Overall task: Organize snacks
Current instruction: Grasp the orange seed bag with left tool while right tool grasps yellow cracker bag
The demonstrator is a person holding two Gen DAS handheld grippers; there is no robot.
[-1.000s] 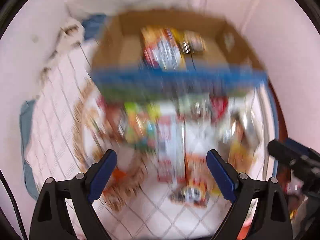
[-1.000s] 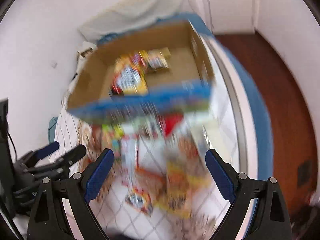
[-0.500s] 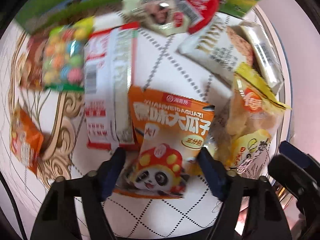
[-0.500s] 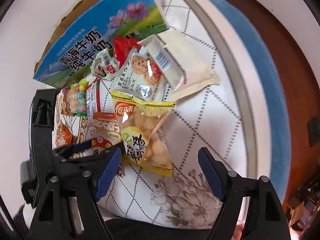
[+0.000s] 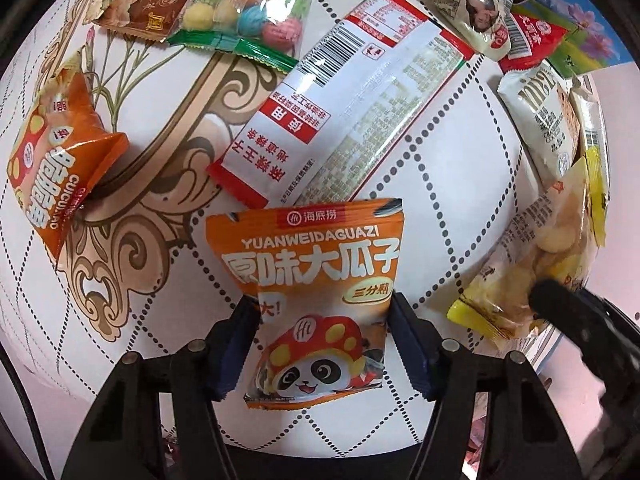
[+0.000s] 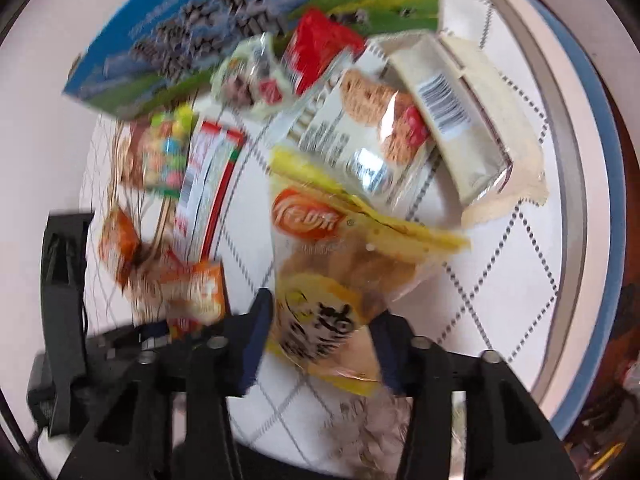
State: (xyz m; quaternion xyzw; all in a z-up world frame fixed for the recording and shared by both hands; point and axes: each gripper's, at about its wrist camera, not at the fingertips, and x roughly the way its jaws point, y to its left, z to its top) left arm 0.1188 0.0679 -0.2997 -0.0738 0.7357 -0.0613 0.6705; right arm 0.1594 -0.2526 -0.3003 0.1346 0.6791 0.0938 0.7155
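I point both grippers steeply down, jaws just closing. Left gripper [image 5: 322, 344] pinches the orange pouch [image 5: 316, 292] at bottom centre; right gripper [image 6: 320, 332] squeezes the yellow bag [image 6: 332, 280] at lower centre.

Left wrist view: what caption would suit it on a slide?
Left gripper closing on an orange panda snack packet amid scattered snacks.
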